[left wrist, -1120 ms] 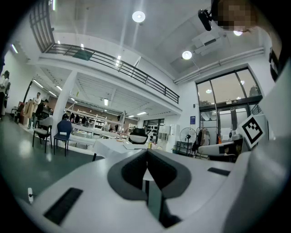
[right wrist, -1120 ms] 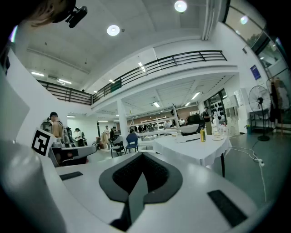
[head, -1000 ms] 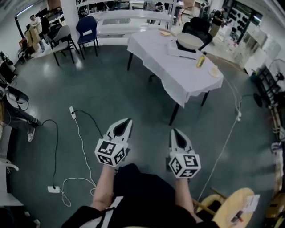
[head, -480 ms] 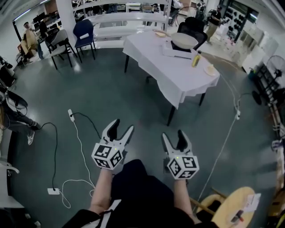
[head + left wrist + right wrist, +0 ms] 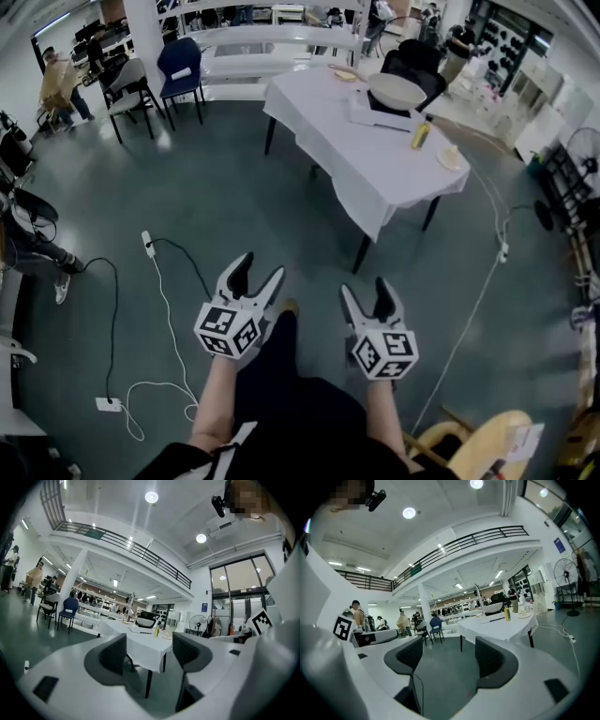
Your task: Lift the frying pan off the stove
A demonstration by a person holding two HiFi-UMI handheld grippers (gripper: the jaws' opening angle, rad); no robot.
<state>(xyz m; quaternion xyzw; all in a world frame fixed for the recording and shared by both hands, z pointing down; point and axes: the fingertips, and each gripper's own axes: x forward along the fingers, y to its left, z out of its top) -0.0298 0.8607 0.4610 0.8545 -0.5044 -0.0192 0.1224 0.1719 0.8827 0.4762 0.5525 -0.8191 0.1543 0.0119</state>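
A table (image 5: 323,112) covered with a white cloth is seen across the grey floor (image 5: 234,187). A yellow bottle (image 5: 421,134) is stood upright on the table, and a small plate (image 5: 451,157) is set near its right corner. A blue chair (image 5: 180,61) is placed further back, to the left of the table. A white cable (image 5: 172,309) is laid in loops on the floor. A round wooden seat (image 5: 483,439) is seen at the bottom right.
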